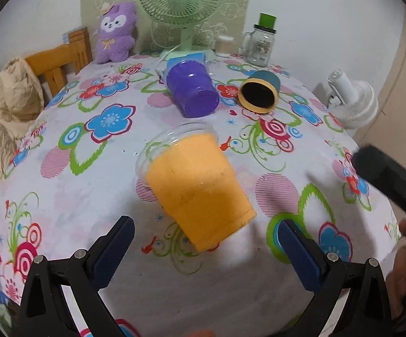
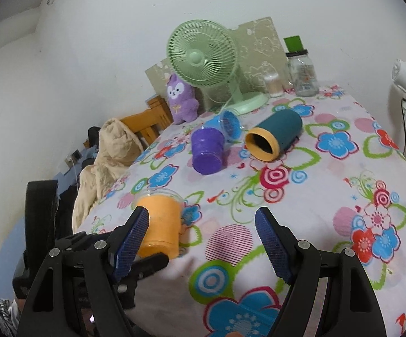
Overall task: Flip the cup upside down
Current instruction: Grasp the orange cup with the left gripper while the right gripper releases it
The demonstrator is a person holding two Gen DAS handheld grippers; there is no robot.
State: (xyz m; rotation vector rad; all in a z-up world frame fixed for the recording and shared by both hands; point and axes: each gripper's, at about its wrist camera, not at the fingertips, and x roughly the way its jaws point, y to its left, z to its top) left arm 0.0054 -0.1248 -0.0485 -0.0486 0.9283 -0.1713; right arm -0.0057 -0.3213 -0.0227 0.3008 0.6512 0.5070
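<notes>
While your left gripper (image 1: 205, 241) gapes wide before the orange cup (image 1: 200, 185) lying sideways, close on it, then upend it.

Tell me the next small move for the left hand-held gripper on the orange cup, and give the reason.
Probably ease the left hand-held gripper forward so its open fingers straddle the orange cup, then close. The cup lies tilted on the tablecloth, base toward the gripper and clear rim away, not yet between the fingers. The right hand-held gripper is open too, holding nothing.
</notes>
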